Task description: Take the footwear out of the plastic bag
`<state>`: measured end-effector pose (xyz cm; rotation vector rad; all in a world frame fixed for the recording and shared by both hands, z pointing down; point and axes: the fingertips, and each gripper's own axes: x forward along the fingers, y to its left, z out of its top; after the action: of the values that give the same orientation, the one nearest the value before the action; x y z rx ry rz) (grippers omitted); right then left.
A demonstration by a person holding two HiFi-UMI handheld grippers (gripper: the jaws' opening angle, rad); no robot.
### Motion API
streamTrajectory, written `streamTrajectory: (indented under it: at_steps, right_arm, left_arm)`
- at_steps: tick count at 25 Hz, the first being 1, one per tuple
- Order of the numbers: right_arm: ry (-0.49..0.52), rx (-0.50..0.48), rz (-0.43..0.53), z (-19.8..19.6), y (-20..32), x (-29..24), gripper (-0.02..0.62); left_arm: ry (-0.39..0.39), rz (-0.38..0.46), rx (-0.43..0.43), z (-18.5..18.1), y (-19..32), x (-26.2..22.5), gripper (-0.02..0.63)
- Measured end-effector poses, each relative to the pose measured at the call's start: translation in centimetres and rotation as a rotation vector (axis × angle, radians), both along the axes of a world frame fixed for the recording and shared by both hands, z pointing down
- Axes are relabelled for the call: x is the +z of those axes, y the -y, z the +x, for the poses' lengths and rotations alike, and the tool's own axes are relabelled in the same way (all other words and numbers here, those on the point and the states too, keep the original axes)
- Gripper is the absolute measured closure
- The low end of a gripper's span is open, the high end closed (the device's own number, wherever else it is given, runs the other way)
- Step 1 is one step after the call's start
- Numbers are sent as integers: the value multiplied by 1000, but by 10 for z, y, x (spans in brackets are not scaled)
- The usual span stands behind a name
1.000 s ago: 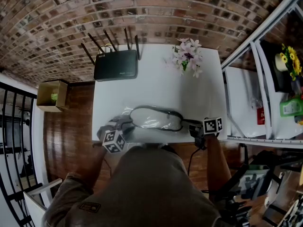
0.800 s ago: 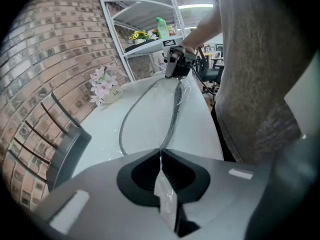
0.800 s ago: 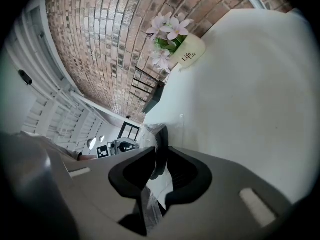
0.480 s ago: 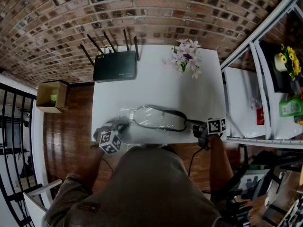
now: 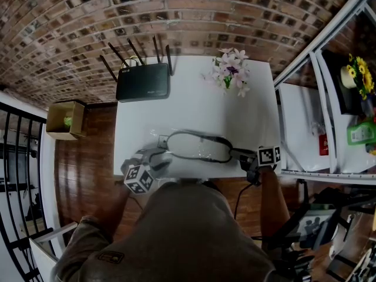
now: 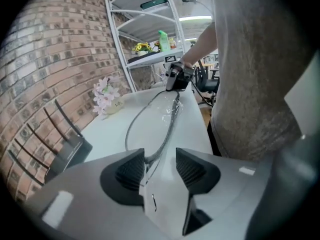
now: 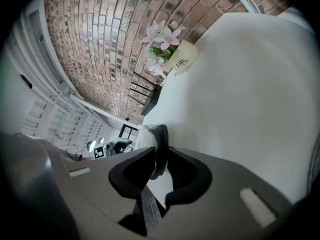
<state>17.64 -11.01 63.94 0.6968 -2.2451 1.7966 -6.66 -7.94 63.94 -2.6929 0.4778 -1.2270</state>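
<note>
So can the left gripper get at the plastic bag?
Probably yes. On the left gripper the fingers have just been opening, and the plastic bag ends right between them, with nothing in the way.

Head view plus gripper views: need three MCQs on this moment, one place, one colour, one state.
1. Where does the router stand on the table?
A) at the near edge
B) at the far corner, on the head view's left
C) in the middle

2. What colour is the table top?
A) white
B) black
C) wood brown

3. The right gripper is:
A) wide open over bare table
B) lifted clear of everything
C) shut on the footwear

Answers:
1 B: the head view shows it at the far left corner.
2 A: the top is plain white.
3 C: in the right gripper view the jaws press on the footwear's dark-rimmed end.
</note>
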Motion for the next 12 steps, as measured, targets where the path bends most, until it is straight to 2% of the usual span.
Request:
streamTrajectory:
  at_steps: [5, 12]
  right_arm:
    - [2, -10, 3, -2, 0, 1, 509]
    - [11, -15, 2, -2, 2, 1, 509]
  left_arm:
    - [69, 46, 76, 32, 6, 9, 414]
    - [87, 96, 112, 40, 9, -3, 406]
